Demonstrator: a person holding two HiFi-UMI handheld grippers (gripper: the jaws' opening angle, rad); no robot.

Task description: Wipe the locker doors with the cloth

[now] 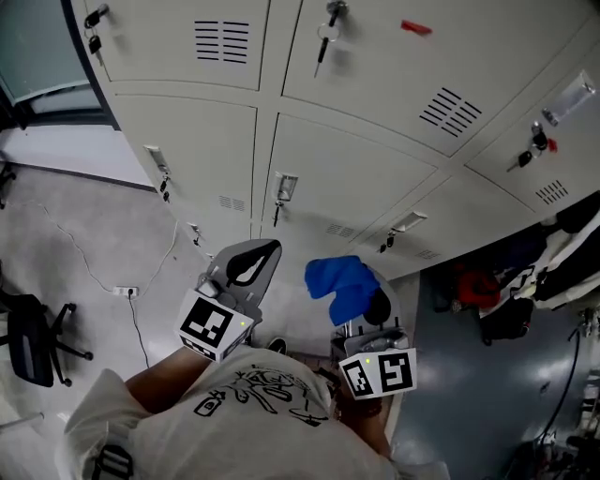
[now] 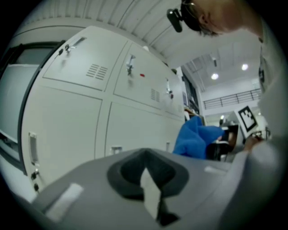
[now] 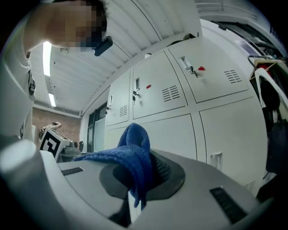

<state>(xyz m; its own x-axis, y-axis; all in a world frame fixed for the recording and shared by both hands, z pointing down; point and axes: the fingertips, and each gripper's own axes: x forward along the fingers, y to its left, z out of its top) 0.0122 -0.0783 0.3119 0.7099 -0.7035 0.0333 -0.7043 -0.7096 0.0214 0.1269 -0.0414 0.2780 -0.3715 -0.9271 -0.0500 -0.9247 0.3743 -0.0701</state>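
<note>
A blue cloth (image 1: 342,284) bunches out of my right gripper (image 1: 367,317), which is shut on it just short of the locker doors (image 1: 356,178). In the right gripper view the cloth (image 3: 135,150) drapes over the closed jaws of the right gripper (image 3: 134,184), with the cream lockers (image 3: 225,130) behind. My left gripper (image 1: 251,264) is held beside it at the left, jaws together and nothing in them. The left gripper view shows the left gripper (image 2: 146,175) pressed shut, the cloth (image 2: 195,137) to its right and the lockers (image 2: 67,112) ahead.
Keys (image 1: 323,36) hang from several locks and a red tag (image 1: 416,27) sits on an upper door. Dark clothes and bags (image 1: 525,291) fill an open space at right. An office chair (image 1: 33,337) and a floor cable (image 1: 127,291) lie at left.
</note>
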